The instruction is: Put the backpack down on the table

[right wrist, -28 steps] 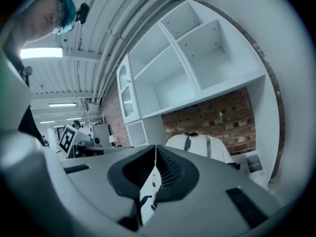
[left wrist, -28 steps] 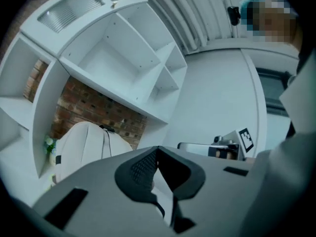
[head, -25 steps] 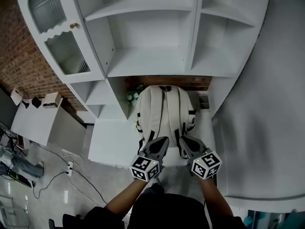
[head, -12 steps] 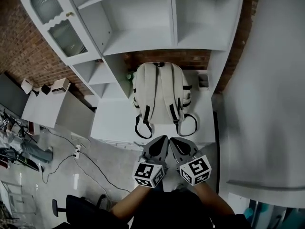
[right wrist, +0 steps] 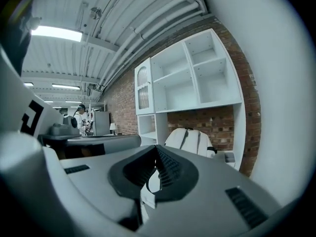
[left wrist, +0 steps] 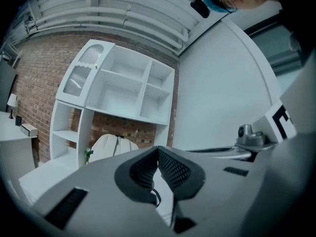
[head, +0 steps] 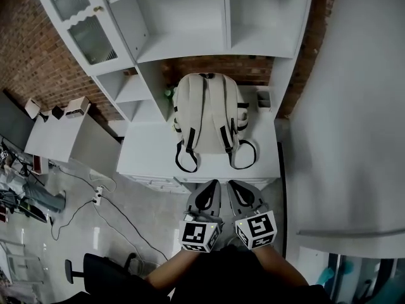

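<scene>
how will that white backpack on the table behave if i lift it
The backpack is probably soft and would sag: its fabric body looks rounded. Its shoulder straps lie in loose loops on the table, so they'd likely dangle. Standing upright, it may tip if nudged.

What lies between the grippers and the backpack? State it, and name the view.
Only a bare strip of the white table, seen in the head view, separates the backpack from the left gripper and right gripper.

At twelve o'clock I see a tall white open-shelved cabinet (head: 190, 43), its ribbed-glass door (head: 88, 37) at eleven, backed by a red brick wall (head: 28, 68). At eight o'clock, a thin black cable (head: 123, 220) trails across the grey polished floor (head: 76, 233) from a white power strip (head: 97, 198).
</scene>
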`<state>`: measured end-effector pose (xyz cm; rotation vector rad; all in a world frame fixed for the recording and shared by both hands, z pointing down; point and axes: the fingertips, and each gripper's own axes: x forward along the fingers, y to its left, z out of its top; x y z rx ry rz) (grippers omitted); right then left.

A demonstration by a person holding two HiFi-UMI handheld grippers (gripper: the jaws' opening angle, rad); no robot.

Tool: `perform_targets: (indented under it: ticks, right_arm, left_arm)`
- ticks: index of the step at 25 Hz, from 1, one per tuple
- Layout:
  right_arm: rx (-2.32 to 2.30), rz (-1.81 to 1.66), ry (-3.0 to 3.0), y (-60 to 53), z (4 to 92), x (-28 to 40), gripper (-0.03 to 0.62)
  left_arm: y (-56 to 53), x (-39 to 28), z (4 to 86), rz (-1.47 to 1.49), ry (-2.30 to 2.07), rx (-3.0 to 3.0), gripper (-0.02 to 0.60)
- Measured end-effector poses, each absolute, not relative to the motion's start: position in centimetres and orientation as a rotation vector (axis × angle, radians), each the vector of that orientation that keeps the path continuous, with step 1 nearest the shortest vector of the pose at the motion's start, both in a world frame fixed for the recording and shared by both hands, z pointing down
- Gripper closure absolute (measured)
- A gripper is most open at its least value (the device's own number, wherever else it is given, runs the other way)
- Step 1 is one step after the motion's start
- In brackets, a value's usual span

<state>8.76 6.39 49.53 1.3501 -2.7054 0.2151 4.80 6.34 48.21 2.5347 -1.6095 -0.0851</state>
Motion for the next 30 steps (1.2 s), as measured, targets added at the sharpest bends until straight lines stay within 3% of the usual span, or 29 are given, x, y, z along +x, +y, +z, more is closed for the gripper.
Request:
perform_targets:
  ticks: [7, 30]
  right_arm:
    - [1.443, 0.071, -2.630, 8.3, 48.5, 6.4, 0.576]
    - [1.545, 0.073, -2.602, 9.1, 47.8, 1.5, 0.577]
  left_arm:
    - [8.1, 2.9, 47.2, -0.077, -1.614, 2.579, 0.565]
    - [9.7, -2.3, 46.7, -0.107, -1.549, 2.670, 0.565]
